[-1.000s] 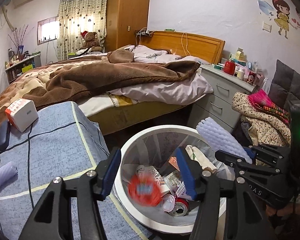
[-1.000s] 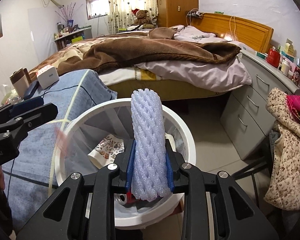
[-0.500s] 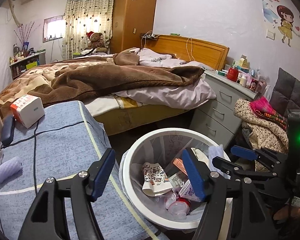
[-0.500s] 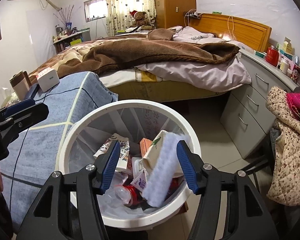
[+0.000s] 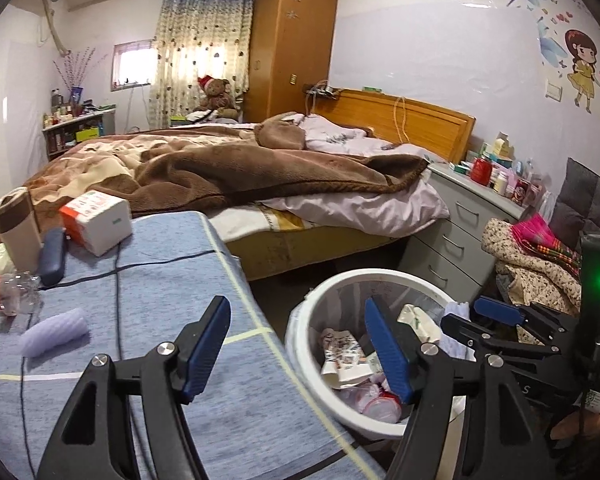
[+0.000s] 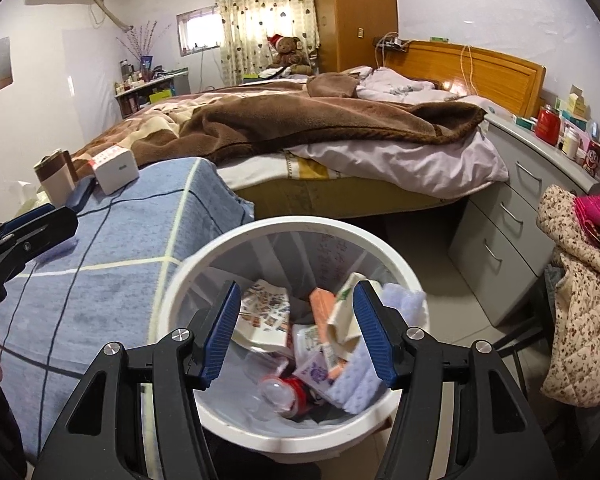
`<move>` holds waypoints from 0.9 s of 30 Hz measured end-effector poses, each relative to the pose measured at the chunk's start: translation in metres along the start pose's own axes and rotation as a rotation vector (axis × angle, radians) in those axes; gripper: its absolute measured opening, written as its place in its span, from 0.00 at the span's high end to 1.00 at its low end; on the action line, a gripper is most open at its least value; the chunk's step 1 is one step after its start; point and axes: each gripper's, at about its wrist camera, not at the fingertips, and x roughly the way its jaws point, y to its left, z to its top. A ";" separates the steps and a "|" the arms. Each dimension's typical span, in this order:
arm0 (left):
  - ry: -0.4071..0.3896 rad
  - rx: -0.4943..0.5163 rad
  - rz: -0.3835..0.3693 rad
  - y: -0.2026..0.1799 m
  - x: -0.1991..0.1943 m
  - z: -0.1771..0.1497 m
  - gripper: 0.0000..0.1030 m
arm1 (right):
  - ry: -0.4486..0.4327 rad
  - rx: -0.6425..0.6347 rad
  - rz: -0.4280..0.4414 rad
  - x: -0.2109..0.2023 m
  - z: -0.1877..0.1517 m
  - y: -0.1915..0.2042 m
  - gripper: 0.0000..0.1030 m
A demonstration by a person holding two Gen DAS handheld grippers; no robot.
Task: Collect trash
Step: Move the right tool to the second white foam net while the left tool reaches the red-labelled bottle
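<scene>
A white trash bin (image 6: 292,224) stands on the floor beside the blue-covered table (image 6: 100,280). Several wrappers, cartons and a red-capped bottle lie in it, with a lavender foam sleeve (image 6: 360,380) leaning on its right wall. My right gripper (image 6: 297,292) hangs open above the bin with nothing between its fingers. My left gripper (image 5: 296,306) is open and empty over the table's edge, left of the bin (image 5: 300,344). On the table lie a second lavender foam sleeve (image 5: 54,332) and a crushed clear bottle (image 5: 12,296) with a red cap.
A white and orange box (image 5: 96,220), a tumbler (image 5: 16,224), a dark case (image 5: 52,256) and a black cable sit on the table. Behind it is the bed (image 5: 260,168); a grey dresser (image 5: 452,240) and a clothes pile (image 5: 540,256) lie right of the bin.
My right gripper opened and let go of the foam sleeve, which fell into the bin. My left gripper widened and swung left from above the bin to the table's edge.
</scene>
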 end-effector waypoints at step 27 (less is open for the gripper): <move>-0.056 -0.182 0.273 0.160 -0.078 -0.022 0.28 | -0.020 -0.226 0.262 0.021 0.010 0.133 0.42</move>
